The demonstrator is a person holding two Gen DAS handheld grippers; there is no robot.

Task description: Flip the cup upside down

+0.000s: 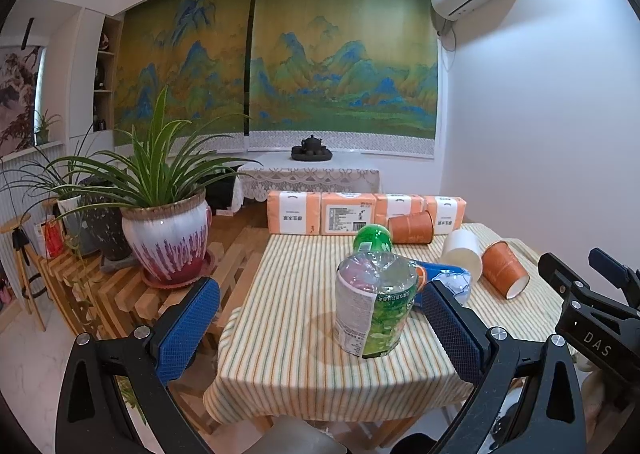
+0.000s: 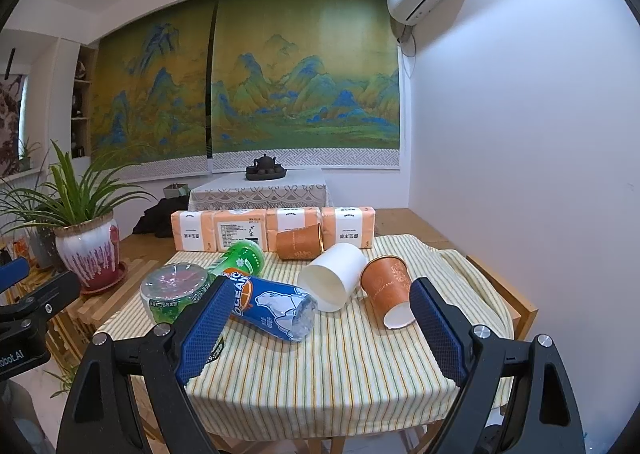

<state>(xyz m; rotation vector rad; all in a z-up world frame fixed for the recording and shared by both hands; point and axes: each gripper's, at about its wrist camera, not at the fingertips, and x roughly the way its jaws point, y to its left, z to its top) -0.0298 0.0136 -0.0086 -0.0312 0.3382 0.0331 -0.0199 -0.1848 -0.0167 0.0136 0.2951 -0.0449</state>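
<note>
Three paper cups lie on their sides on the striped tablecloth (image 2: pixel 340 366). A white cup (image 2: pixel 334 278) lies in the middle, mouth toward me. An orange cup (image 2: pixel 386 288) lies right of it, white mouth toward the front. A second orange cup (image 2: pixel 300 241) lies farther back by the tissue packs. They also show in the left wrist view: the white cup (image 1: pixel 462 254), the near orange cup (image 1: pixel 505 270), the far orange cup (image 1: pixel 412 228). My right gripper (image 2: pixel 320 330) is open and empty, in front of the cups. My left gripper (image 1: pixel 320 318) is open and empty near the table's front left.
A crushed green bottle (image 1: pixel 372 306) stands near the left gripper. A blue bottle (image 2: pixel 276 306) and a green bottle (image 2: pixel 240 258) lie beside the cups. Orange tissue packs (image 2: pixel 272 228) line the table's back edge. A potted plant (image 1: pixel 166 234) stands left on a wooden bench.
</note>
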